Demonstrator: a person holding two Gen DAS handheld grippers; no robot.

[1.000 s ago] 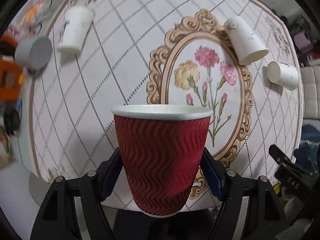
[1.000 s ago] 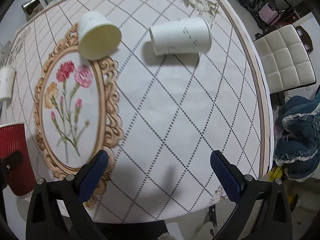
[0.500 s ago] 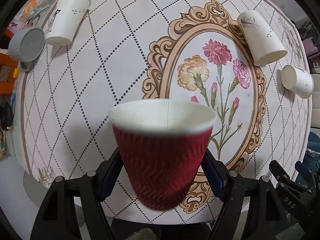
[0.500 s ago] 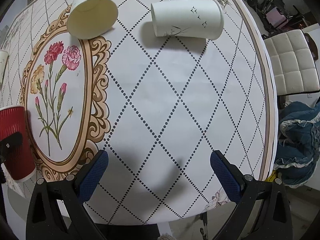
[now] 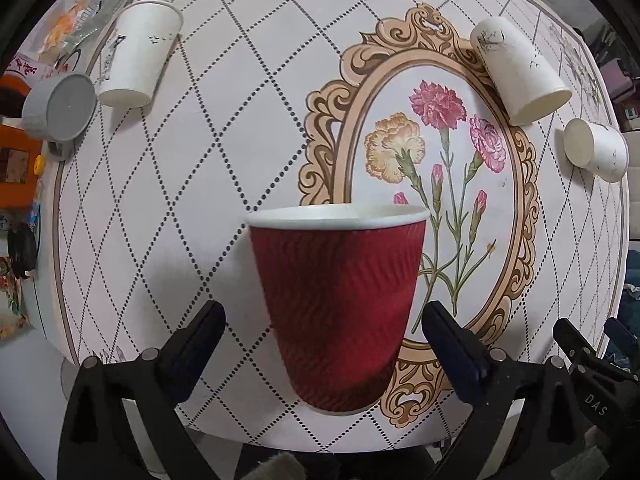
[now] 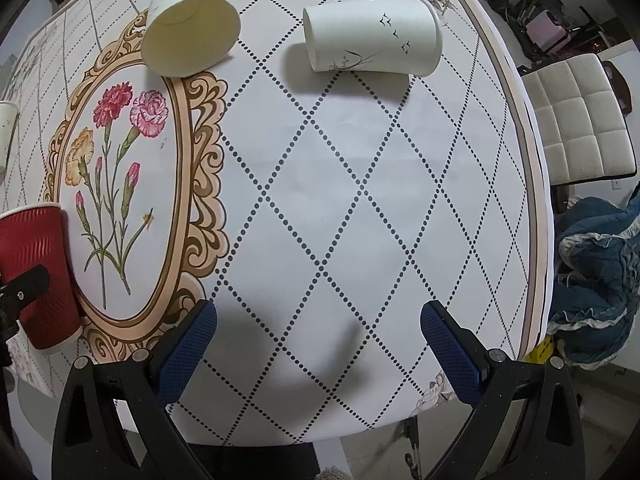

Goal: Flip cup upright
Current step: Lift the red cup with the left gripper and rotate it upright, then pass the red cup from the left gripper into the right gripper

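A red ribbed paper cup (image 5: 336,308) stands upright on the table near its front edge, rim up. My left gripper (image 5: 322,344) is open, its fingers spread to either side of the cup with a gap on each side. The cup also shows at the left edge of the right wrist view (image 6: 36,276). My right gripper (image 6: 318,344) is open and empty above the table's front right part. White paper cups lie on their sides: one (image 6: 188,28) at the frame's top end, one with a bird print (image 6: 372,36) farther right.
The round table (image 6: 360,200) has a white diamond-pattern cloth with a flower medallion. A white cup (image 5: 136,52) and a grey mug (image 5: 60,106) sit at the far left. A white chair (image 6: 580,124) and blue cloth (image 6: 600,288) lie off the right edge.
My left gripper has opened and let go of the red cup, which now stands on the table. Both grippers have shifted slightly over the table.
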